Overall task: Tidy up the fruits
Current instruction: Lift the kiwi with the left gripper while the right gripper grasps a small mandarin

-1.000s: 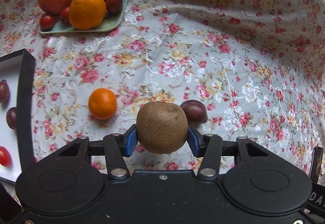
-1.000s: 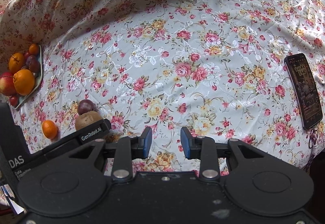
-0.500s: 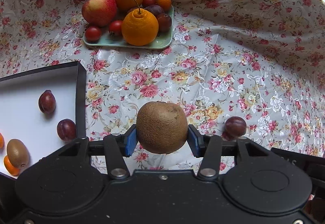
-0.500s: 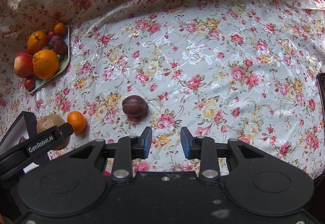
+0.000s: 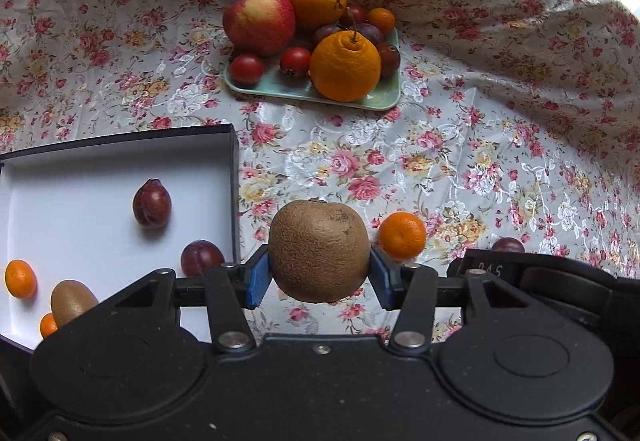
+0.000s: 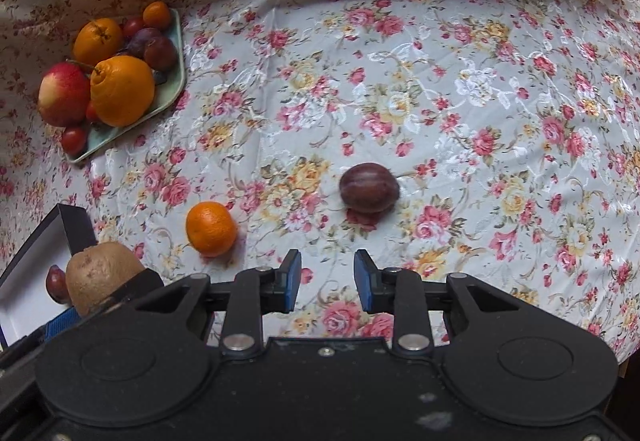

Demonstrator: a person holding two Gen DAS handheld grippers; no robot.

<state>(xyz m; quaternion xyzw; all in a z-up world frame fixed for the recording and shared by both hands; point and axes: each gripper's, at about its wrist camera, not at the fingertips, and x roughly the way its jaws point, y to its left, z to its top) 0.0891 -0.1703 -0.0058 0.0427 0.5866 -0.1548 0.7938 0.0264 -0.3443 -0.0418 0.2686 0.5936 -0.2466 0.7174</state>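
My left gripper point(image 5: 319, 273) is shut on a brown kiwi point(image 5: 319, 255) and holds it above the flowered cloth, just right of the black box's wall point(image 5: 234, 169). The white-floored box holds two plums point(image 5: 152, 203), a kiwi point(image 5: 72, 303) and small mandarins point(image 5: 20, 278). A loose mandarin point(image 6: 211, 228) and a dark plum point(image 6: 369, 187) lie on the cloth. My right gripper point(image 6: 327, 275) hovers just short of that plum, its jaws closing with nothing between them. The held kiwi point(image 6: 102, 275) shows at lower left in the right wrist view.
A green plate point(image 5: 372, 103) at the back carries an apple point(image 5: 258, 19), two oranges, plums and small tomatoes. The flowered cloth point(image 6: 480, 101) rises in folds behind and to the right. The right gripper's black body point(image 5: 540, 281) sits close beside the left one.
The left gripper carried the kiwi leftward, so the box now lies beside it. The right gripper moved left and down to the loose plum, its jaws slightly narrower.
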